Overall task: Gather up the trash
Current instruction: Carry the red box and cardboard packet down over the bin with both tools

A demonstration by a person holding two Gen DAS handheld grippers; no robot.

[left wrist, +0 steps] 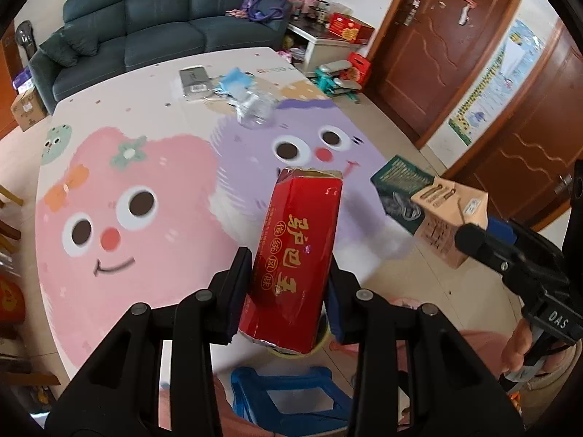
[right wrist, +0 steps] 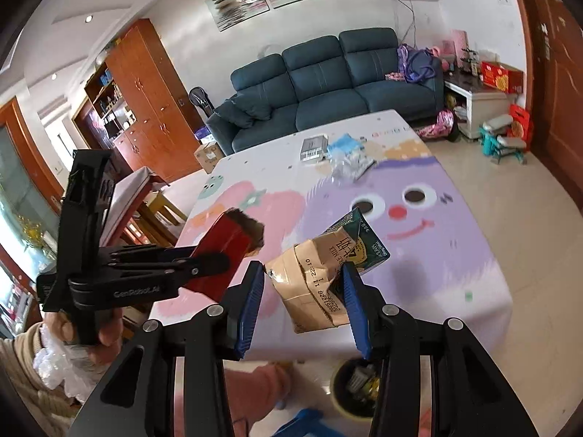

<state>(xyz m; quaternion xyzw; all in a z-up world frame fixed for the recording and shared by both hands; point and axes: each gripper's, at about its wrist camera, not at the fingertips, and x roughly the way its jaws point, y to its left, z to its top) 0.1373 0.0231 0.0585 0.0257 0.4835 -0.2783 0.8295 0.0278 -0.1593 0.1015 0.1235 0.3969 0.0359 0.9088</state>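
Observation:
My left gripper [left wrist: 289,291] is shut on a red carton [left wrist: 297,255] with gold print, held above the table's near edge; it also shows in the right wrist view [right wrist: 222,251]. My right gripper [right wrist: 302,298] is shut on a crushed tan and green carton [right wrist: 320,280], also seen in the left wrist view [left wrist: 430,207]. A trash bin [right wrist: 355,386] sits on the floor below the right gripper. More trash lies at the table's far side: a clear plastic bottle [left wrist: 255,109], a blue wrapper [left wrist: 233,82] and a grey box [left wrist: 195,82].
The table [left wrist: 145,200] has a cartoon cover in pink and purple. A blue stool [left wrist: 288,397] stands below the near edge. A dark sofa [left wrist: 164,22] is behind the table. Wooden doors [left wrist: 437,47] are at the right.

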